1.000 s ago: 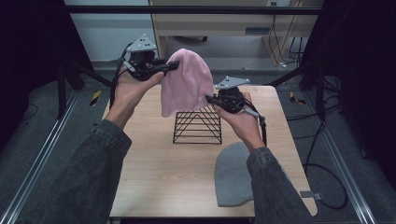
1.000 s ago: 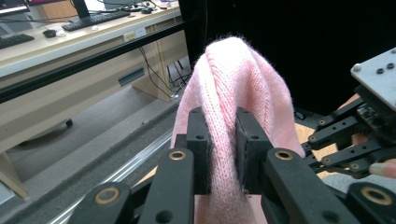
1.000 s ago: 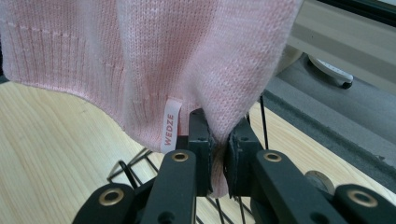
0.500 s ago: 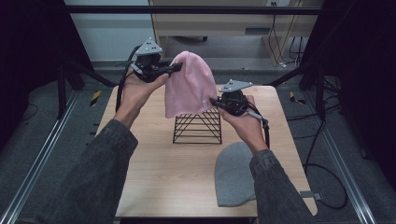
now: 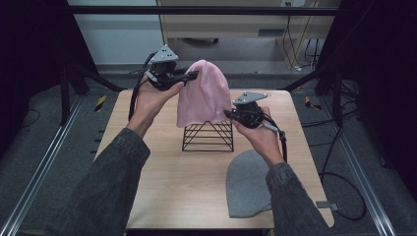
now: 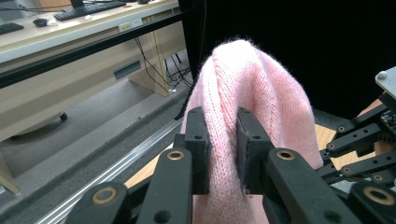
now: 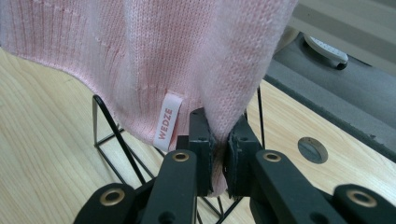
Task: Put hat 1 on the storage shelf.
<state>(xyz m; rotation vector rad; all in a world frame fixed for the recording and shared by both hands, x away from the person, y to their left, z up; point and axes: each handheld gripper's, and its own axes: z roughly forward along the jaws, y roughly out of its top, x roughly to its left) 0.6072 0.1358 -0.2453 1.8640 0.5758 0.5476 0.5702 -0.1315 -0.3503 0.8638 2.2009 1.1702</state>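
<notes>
Both tools, pink beanie lower now

Pink hat, grey hat, black rack

Two knit beanies: 1 pink beanie, 1 grey beanie. 1 black wire rack. 1 wooden table. Two grippers, 1 per hand: left gripper, right gripper. 1 white label on the pink one.
</notes>
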